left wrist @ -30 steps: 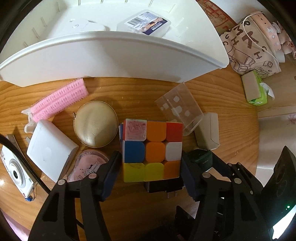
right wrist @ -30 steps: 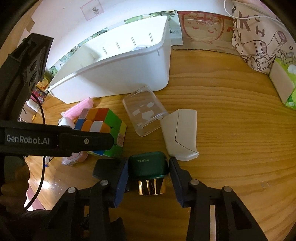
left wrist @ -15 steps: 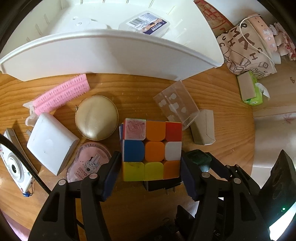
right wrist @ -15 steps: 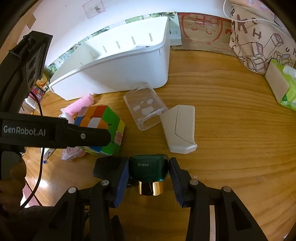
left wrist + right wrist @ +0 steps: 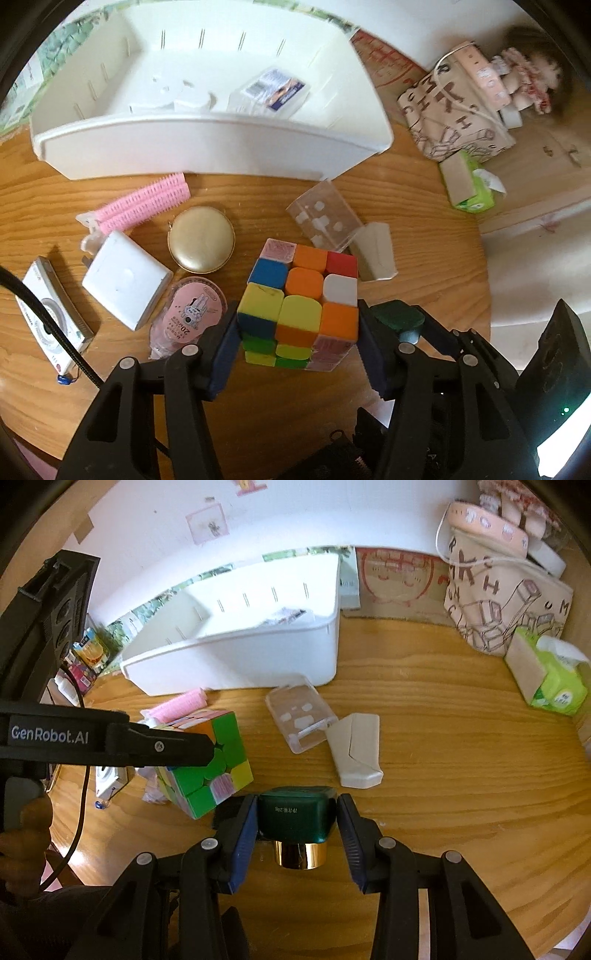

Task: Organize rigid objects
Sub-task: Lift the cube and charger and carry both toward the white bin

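Clear case (image 5: pixel 323 218) lies between cube (image 5: pixel 301 295) and bin (image 5: pixel 207 144).

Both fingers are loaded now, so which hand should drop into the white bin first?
Probably the left. Its gripper holds the puzzle cube almost straight in front of the white bin. The right gripper, shut on the green jar, sits further from the bin and beside it.

Black tongs (image 5: pixel 297 814), blue ribbed pads (image 5: pixel 246 840), silver screws, white GenRobot.AI lettering
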`<state>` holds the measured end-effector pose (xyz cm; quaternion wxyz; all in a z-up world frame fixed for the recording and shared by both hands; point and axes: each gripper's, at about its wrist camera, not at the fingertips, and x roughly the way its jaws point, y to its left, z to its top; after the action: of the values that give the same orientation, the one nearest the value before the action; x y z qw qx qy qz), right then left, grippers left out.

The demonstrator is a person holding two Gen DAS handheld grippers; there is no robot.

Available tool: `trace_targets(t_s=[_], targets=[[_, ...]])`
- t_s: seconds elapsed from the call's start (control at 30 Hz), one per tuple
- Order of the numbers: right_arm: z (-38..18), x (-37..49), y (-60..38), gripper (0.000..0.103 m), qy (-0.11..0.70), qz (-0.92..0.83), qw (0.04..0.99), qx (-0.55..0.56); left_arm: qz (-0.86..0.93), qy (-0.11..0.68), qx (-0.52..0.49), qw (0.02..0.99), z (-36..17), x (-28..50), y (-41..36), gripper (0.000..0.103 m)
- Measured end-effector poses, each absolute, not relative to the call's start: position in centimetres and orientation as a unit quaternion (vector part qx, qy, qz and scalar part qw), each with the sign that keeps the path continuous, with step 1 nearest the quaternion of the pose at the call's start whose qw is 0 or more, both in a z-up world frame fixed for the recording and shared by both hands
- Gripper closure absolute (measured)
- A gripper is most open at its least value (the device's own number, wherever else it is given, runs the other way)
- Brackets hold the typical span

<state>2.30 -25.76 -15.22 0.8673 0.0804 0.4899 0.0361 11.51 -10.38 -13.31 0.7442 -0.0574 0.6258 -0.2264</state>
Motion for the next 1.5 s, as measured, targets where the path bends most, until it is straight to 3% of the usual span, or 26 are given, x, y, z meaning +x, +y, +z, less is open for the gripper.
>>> trace_targets(t_s=[0.87,1.5], targets=[[-9.7,-2.2,-21.0,0.060,0.370,0.064,0.925,0.054,-0.250,0.437,-0.195,0.842,-6.1,4.9,-1.4,0.041],[-6.5,-0.5,-19.2,0.060,0.296,0.114,0.948,0.038,-0.173,0.375,-0.226,0.882,-4.7,5.2,3.5,0.041]])
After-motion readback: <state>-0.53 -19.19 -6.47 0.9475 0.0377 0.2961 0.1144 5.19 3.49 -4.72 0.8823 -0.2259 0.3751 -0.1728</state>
